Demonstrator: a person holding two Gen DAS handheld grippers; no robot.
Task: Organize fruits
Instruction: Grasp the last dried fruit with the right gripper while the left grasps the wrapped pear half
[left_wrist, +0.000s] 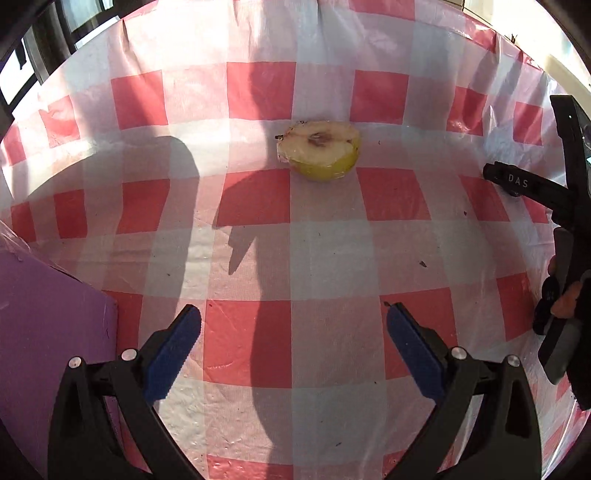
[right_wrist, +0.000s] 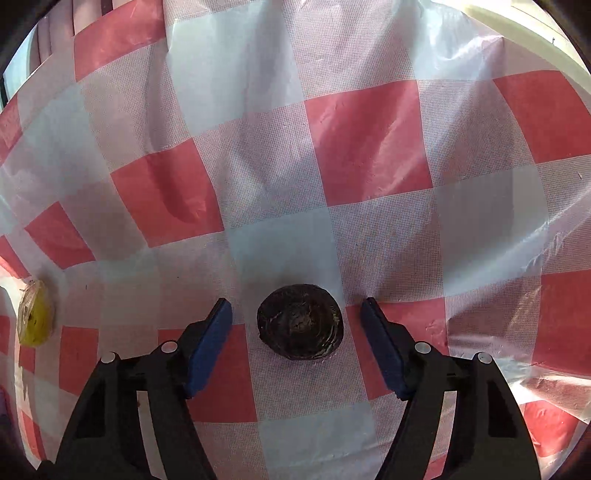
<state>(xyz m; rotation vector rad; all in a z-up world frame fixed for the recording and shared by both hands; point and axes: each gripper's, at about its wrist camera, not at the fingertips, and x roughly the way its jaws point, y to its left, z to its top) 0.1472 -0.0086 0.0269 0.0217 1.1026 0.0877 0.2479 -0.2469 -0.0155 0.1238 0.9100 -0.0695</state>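
- The halved yellow-green pear-like fruit (left_wrist: 318, 150) lies cut face up on the red-and-white checked plastic cloth over the surface (left_wrist: 258, 221), well ahead of the left tongs (left_wrist: 293, 332), which stand wide and released with nothing between them.
- It looks light but soft; the pale, browning flesh would likely bruise or smear. I would take it by the skin on its two rounded sides, low down, not across the wet cut face.
- The dark, round, ridged fruit (right_wrist: 300, 322) sits on the cloth between the blue pads (right_wrist: 210, 343) of the right tongs (right_wrist: 297, 345), which are released, with a gap on either side.
- It appears firm and slightly glossy, so maybe slippery; a squeeze across its widest middle seems safest.
- A purple box (left_wrist: 48, 332) stands beside the left tongs.
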